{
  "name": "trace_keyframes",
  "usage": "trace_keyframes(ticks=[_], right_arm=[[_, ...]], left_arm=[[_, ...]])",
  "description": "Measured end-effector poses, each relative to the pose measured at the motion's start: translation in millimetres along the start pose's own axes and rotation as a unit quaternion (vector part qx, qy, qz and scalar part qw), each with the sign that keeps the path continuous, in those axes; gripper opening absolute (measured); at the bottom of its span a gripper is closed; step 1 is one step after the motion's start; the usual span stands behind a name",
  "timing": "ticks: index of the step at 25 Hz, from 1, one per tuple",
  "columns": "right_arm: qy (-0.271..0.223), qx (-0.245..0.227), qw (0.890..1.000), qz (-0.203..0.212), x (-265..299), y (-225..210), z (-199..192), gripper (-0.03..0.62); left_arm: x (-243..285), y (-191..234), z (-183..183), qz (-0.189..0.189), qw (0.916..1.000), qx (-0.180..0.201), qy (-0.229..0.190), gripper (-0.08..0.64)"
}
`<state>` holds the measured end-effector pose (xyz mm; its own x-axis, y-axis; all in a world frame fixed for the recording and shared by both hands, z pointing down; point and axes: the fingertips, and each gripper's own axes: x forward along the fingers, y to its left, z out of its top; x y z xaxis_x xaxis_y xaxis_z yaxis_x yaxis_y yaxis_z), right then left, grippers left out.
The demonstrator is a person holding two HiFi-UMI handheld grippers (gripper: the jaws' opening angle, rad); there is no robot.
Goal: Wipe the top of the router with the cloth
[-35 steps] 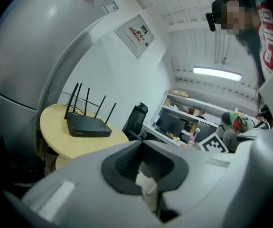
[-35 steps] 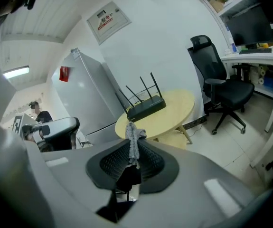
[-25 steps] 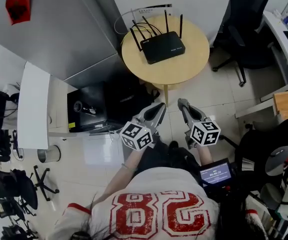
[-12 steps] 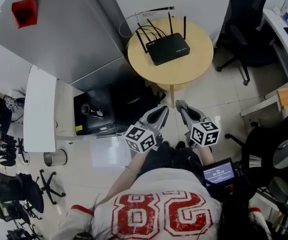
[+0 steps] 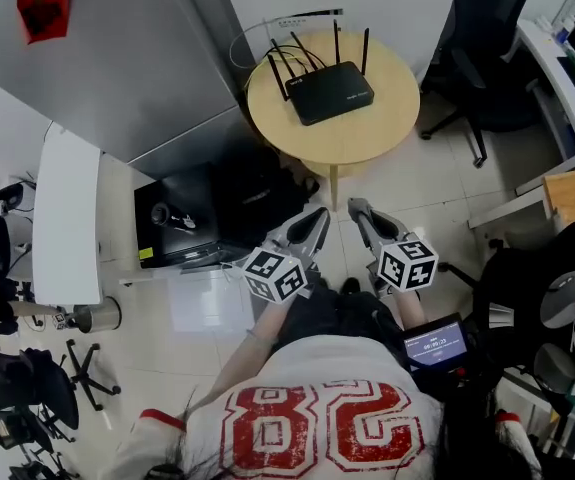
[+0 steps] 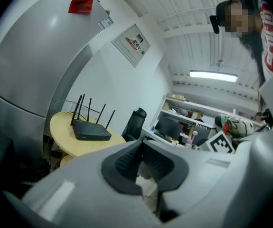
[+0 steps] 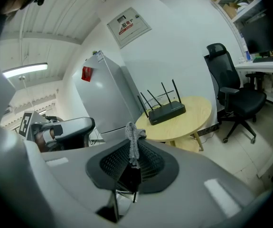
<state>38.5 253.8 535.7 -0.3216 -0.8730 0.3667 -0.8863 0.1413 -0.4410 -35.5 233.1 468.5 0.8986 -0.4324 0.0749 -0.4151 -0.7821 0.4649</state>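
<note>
So, right gripper (image 5: pixel 359 209): jaws clamped on a narrow grey knitted cloth (image 7: pixel 133 137). A short tuft stands out beyond the pads and the rest is pinched between them.
Left gripper (image 5: pixel 319 216): pads brought together at the tips with nothing between them. It is carried just beside the right gripper, on its left.
Black flat plastic router (image 5: pixel 329 92): straight ahead of both tools and well apart from them. It lies flat with its top bare.
Thin black antennas (image 5: pixel 334 42): they stand upright along the router's edge farthest from the tools.
Round pale wooden table (image 5: pixel 367 144): bears the router on the part farther from the tools. The edge nearest them is bare.
Step in hand (judgement): approach. Wiping has not yet begun, and the cloth touches nothing but the pads.
How to do it well (judgement): close in on the table's near edge and bring the right gripper over the router from the near side. Tip it so that the tuft, not the hard pads, meets the lid. Little cloth shows, so press lightly. Stroke side to side, parallel to the antenna row, and stop short of it.
Left gripper's part (judgement): free to steady the router's near corner, since the light box may slide under the stroke.
Risk (judgement): the cloth may work out of the pinch, a pad may scrape the lid, or a stroke may snag an antenna.
</note>
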Motion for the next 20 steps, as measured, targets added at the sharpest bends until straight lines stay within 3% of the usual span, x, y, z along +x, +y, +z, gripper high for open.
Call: trace_keyframes(ticks=[12, 20], right_arm=[[-0.017, -0.002, 1.0, -0.017, -17, -9, 7, 0.041], [-0.018, -0.009, 1.0, -0.006, -17, -1, 7, 0.041]], left_arm=[[5, -2, 4, -0.01, 0.9999, -0.006, -0.009, -0.002], [-1, 1, 7, -0.005, 0.9999, -0.003, -0.013, -0.002]])
